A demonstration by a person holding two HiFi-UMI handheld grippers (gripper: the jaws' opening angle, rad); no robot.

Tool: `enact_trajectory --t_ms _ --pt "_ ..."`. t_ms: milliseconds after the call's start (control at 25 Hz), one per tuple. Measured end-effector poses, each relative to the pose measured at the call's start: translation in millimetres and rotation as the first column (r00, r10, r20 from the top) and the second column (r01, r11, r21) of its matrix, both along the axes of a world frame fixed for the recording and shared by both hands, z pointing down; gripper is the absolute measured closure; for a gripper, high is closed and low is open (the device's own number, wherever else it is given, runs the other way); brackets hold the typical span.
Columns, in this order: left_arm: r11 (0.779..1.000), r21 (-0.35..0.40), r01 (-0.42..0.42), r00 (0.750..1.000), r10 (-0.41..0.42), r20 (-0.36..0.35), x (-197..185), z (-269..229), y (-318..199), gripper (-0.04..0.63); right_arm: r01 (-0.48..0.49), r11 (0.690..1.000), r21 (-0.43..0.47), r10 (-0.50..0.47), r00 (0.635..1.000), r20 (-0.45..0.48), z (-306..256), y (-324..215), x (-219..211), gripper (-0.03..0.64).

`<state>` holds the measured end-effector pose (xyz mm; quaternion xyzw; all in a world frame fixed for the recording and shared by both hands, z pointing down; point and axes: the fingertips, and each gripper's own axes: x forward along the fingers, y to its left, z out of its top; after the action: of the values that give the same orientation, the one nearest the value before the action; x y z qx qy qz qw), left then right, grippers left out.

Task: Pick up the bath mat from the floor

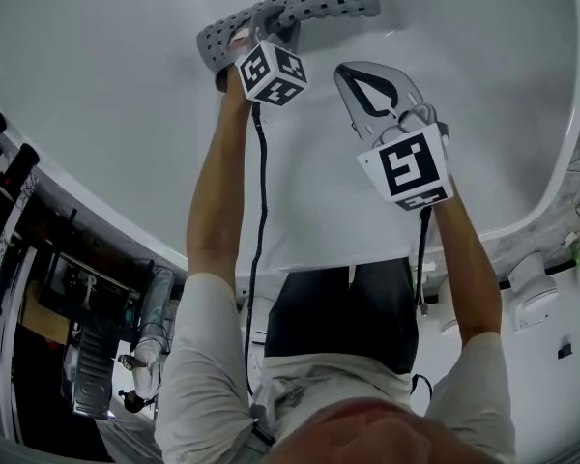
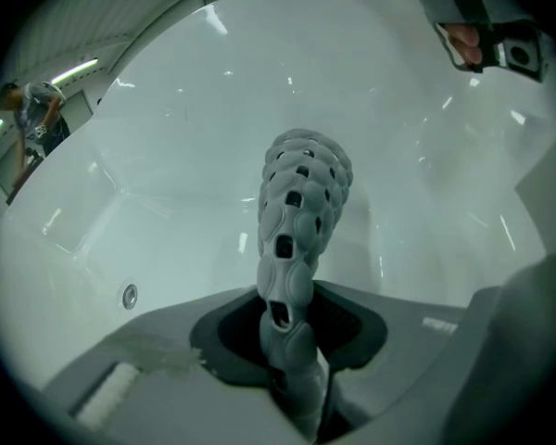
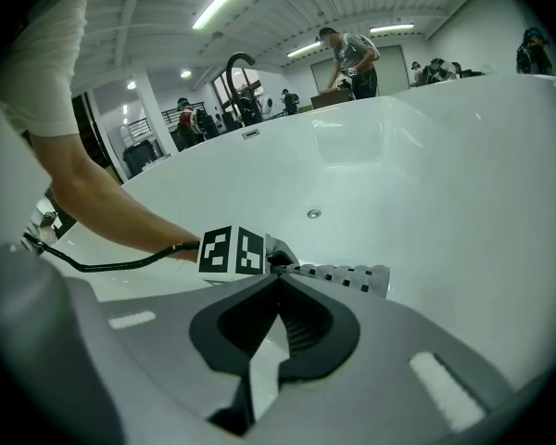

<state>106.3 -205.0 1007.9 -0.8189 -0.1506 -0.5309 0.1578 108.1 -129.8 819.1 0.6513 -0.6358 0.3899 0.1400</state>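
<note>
A grey rubber bath mat (image 1: 314, 0) with several holes lies partly lifted off the floor of a white bathtub (image 1: 116, 85). My left gripper (image 1: 258, 25) is shut on the mat's left edge. In the left gripper view the mat (image 2: 301, 193) stands up folded from between the jaws of the left gripper (image 2: 292, 346). My right gripper (image 1: 348, 71) hovers to the right of it, shut and holding nothing. In the right gripper view its tips (image 3: 279, 276) meet, with the mat (image 3: 347, 274) and the left gripper's marker cube (image 3: 233, 250) just beyond.
The tub's curved rim (image 1: 561, 162) runs along the right, and its wall carries a small round fitting (image 3: 313, 214). A tall faucet (image 3: 236, 63) stands behind the tub. People work in the background (image 3: 352, 58). Equipment stands on the floor at left (image 1: 87, 356).
</note>
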Motion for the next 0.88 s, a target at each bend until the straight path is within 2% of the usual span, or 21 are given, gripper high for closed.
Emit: enact_trajectory --t_ms 520,880 --pt "0.999 -0.007 0.037 0.998 -0.037 -0.040 -4 -51 -4 0.479 0.047 0.999 0.014 -0.046 0.998 -0.032 -35 -10 -7 0.615" --pt "0.996 -0.019 0.091 0.993 -0.093 -0.075 -19 -114 1 0.479 0.083 0.996 0.026 -0.081 0.995 -0.060 -81 -7 -26 0.615"
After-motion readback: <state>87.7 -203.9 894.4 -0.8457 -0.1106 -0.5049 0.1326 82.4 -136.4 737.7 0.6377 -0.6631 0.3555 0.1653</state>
